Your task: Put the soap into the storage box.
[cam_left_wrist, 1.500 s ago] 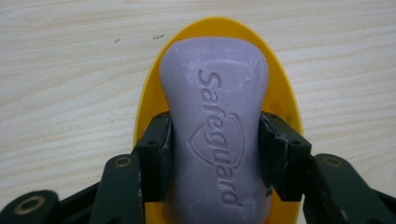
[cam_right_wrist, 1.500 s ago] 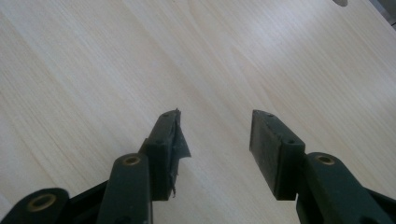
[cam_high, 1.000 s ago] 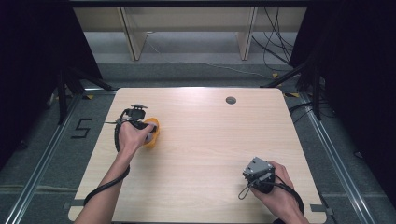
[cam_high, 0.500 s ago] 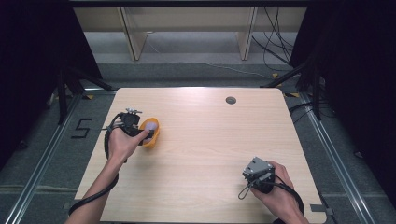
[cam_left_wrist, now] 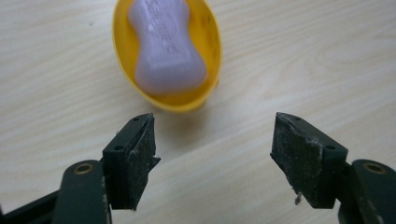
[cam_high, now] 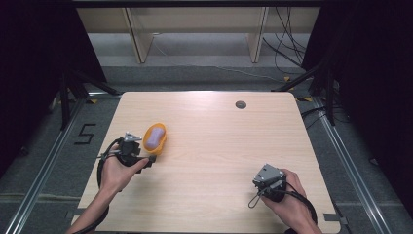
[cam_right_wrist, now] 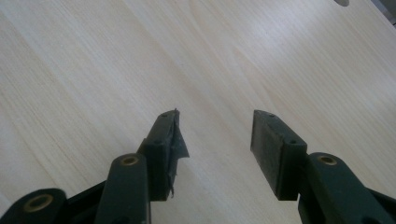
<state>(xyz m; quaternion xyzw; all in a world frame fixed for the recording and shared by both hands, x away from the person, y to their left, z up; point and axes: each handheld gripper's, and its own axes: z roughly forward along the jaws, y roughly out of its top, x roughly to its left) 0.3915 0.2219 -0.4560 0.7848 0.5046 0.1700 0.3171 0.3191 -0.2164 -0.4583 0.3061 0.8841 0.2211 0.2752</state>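
A yellow oval dish lies on the left part of the wooden table with a pale purple bar of soap in it. My left gripper is just on the near side of the dish, open and holding nothing. In the left gripper view the dish and soap lie just beyond the open left gripper, not touching it. My right gripper rests near the front right of the table. The right gripper is open over bare wood.
A round dark cable hole sits in the table near its far edge, also at the top right of the right gripper view as the hole. Wooden shelf legs and cables lie on the floor beyond the table.
My left gripper has drawn back toward the near left, away from the dish, which stays in place with the soap. The right gripper has not moved.
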